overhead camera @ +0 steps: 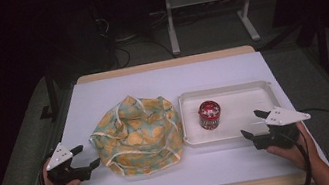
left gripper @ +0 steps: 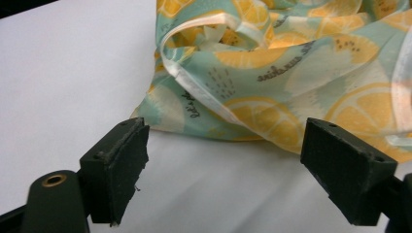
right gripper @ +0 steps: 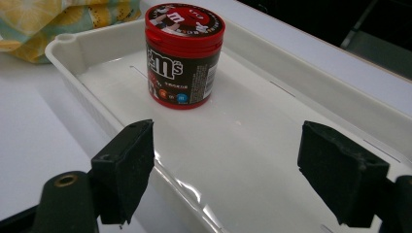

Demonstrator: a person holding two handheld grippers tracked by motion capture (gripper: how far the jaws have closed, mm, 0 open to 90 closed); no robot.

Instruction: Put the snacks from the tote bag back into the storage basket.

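Note:
A crumpled cloth bag [overhead camera: 136, 135] printed with lemons on pale green lies at the table's middle, its cream ribbon drawstring [left gripper: 194, 87] looping along the edge. To its right a white tray [overhead camera: 248, 89] holds an upright red-lidded M&M's tub [overhead camera: 210, 114] [right gripper: 183, 56]. My left gripper [overhead camera: 86, 156] [left gripper: 226, 162] is open just left of the bag, its jaws empty and facing the bag's edge. At the tray's near right corner my right gripper [overhead camera: 253, 124] [right gripper: 226, 167] is open, its jaws wide apart over the tray's near rim [right gripper: 92, 114], short of the tub.
The table is covered in white [overhead camera: 101, 93], with a wooden edge at front and back. Bare white surface lies in front of the bag and tray. Beyond the table stand dark floor, cables and a metal table frame [overhead camera: 170, 20].

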